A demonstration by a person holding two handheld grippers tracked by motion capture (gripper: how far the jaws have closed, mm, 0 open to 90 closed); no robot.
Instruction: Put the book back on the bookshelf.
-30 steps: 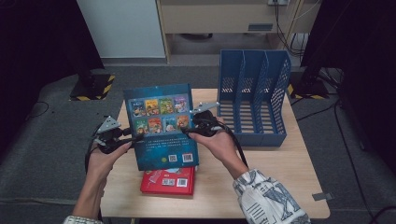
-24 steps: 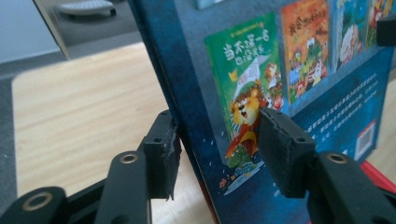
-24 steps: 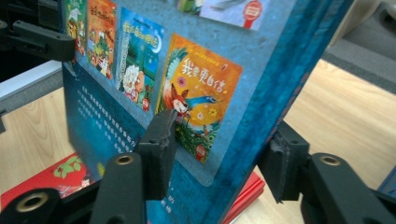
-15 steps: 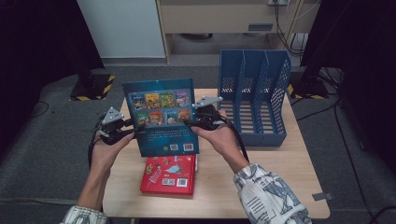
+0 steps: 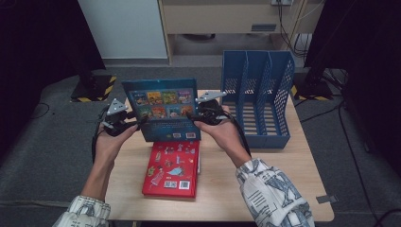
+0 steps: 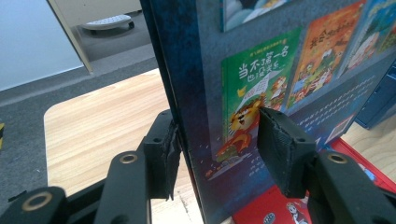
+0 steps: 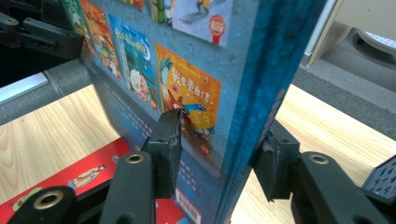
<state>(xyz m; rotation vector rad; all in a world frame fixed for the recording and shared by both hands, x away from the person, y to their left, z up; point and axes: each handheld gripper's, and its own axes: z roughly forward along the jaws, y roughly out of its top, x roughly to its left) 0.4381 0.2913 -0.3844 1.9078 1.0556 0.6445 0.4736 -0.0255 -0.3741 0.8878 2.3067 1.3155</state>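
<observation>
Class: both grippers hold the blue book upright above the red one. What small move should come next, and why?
Probably carry the blue book right toward the blue file rack: left gripper and right gripper already clamp its edges, it stands upright, and the slots look empty.

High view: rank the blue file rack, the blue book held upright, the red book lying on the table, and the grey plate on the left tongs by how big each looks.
1. Blue file rack, clearly largest.
2. Blue book and red book: they look alike in area; the blue one is lifted nearer the camera, so I won't rank them.
3. Grey plate on the left tongs, smallest.
</observation>
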